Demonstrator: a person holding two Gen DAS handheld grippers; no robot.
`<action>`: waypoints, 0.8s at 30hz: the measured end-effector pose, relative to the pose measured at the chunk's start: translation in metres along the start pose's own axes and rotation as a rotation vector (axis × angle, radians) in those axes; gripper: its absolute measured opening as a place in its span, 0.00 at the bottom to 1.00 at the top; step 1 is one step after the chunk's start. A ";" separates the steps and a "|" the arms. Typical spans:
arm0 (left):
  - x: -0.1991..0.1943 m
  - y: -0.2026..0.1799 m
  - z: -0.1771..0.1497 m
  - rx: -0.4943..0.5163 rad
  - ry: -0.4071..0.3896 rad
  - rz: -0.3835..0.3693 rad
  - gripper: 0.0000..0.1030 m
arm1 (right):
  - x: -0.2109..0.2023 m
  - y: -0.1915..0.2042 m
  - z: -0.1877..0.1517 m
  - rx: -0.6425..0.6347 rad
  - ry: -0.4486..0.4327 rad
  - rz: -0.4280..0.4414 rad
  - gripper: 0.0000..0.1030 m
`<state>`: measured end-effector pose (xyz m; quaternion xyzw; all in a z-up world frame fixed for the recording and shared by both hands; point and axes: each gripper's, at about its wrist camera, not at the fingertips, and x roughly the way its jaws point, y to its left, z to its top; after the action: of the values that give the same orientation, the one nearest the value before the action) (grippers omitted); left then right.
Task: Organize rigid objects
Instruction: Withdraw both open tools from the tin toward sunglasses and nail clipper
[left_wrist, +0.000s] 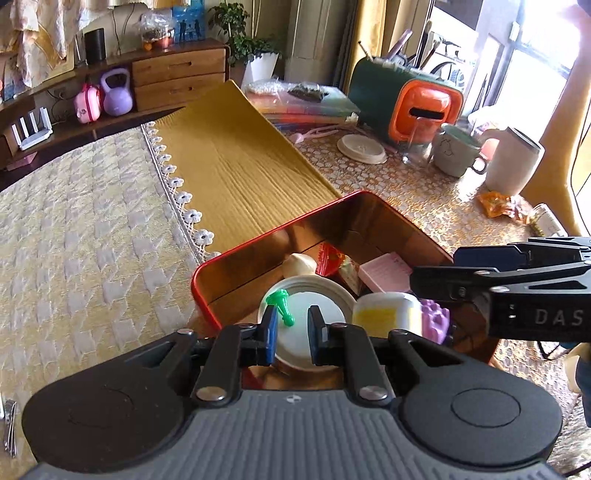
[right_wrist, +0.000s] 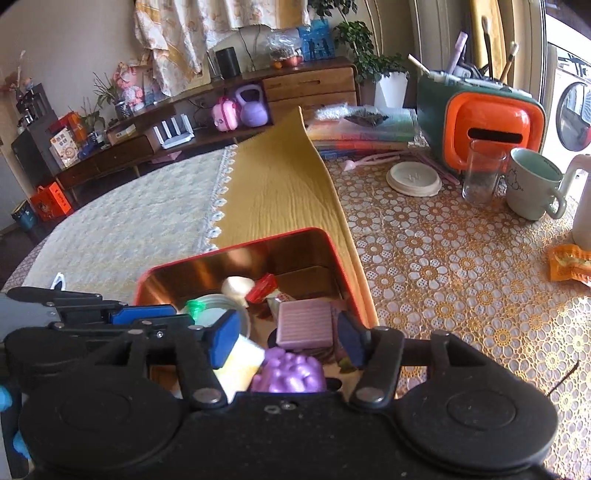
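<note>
Both grippers hang over the red tin (left_wrist: 207, 266), already crowded. Left gripper (left_wrist: 291, 334): fingers narrow, nothing between them, above the white lid (left_wrist: 332, 314) and green peg (left_wrist: 282, 301). Right gripper (right_wrist: 288, 336): fingers wide, empty, over the purple brick (right_wrist: 291, 373) and pink block (right_wrist: 304, 323) by the tin's near edge. Risk, as I judge it: two grippers this close clip each other, or one knocks the tin's wall and shifts it.
</note>
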<state>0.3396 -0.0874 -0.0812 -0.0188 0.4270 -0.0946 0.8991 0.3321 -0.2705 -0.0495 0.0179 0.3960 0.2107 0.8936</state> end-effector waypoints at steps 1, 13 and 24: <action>-0.005 0.001 -0.002 -0.002 -0.006 -0.003 0.16 | -0.005 0.002 -0.001 0.003 -0.003 0.005 0.58; -0.071 0.024 -0.025 -0.032 -0.074 -0.032 0.17 | -0.048 0.051 -0.017 -0.053 -0.039 0.064 0.67; -0.137 0.075 -0.062 -0.078 -0.175 0.028 0.68 | -0.069 0.123 -0.036 -0.191 -0.070 0.089 0.76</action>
<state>0.2181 0.0147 -0.0244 -0.0560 0.3502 -0.0631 0.9329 0.2207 -0.1908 -0.0015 -0.0425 0.3413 0.2859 0.8944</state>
